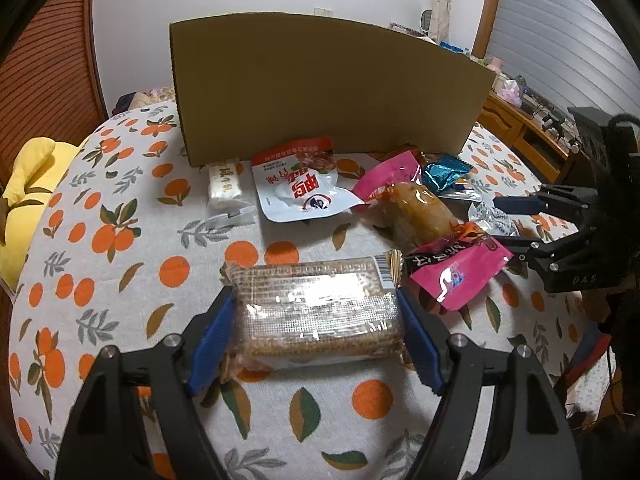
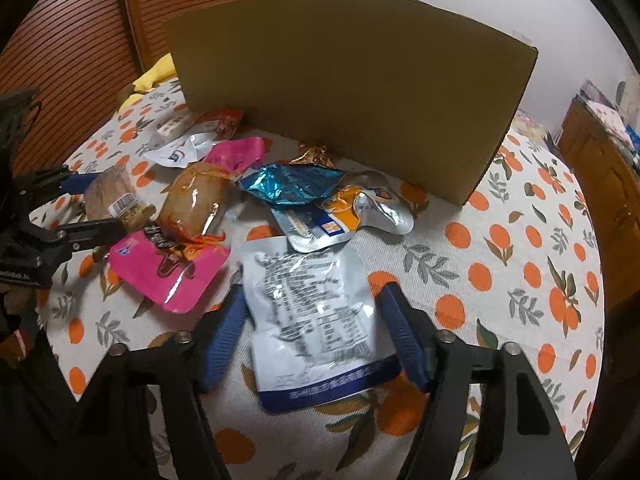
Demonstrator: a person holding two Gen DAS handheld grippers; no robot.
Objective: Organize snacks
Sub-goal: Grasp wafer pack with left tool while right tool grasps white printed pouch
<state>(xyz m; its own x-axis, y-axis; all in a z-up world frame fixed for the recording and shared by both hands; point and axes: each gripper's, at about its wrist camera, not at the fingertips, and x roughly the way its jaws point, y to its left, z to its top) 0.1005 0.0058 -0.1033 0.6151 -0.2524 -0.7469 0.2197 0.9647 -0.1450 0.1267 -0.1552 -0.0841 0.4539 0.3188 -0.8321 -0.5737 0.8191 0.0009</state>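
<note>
Blue-padded fingers of the left gripper (image 1: 316, 320) clamp a clear-wrapped biscuit pack (image 1: 316, 312) by its ends. Right gripper (image 2: 312, 328) fingers straddle a silver pouch (image 2: 316, 316), pads not visibly pressing. Only the right view shows the pouch whole. Orange-print tabletop (image 2: 500, 280) cloth; cardboard box (image 2: 360, 92) behind.

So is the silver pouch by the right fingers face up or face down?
Face down: the silver pouch lies flat on the tablecloth, showing its fine-print panel and barcode.
</note>
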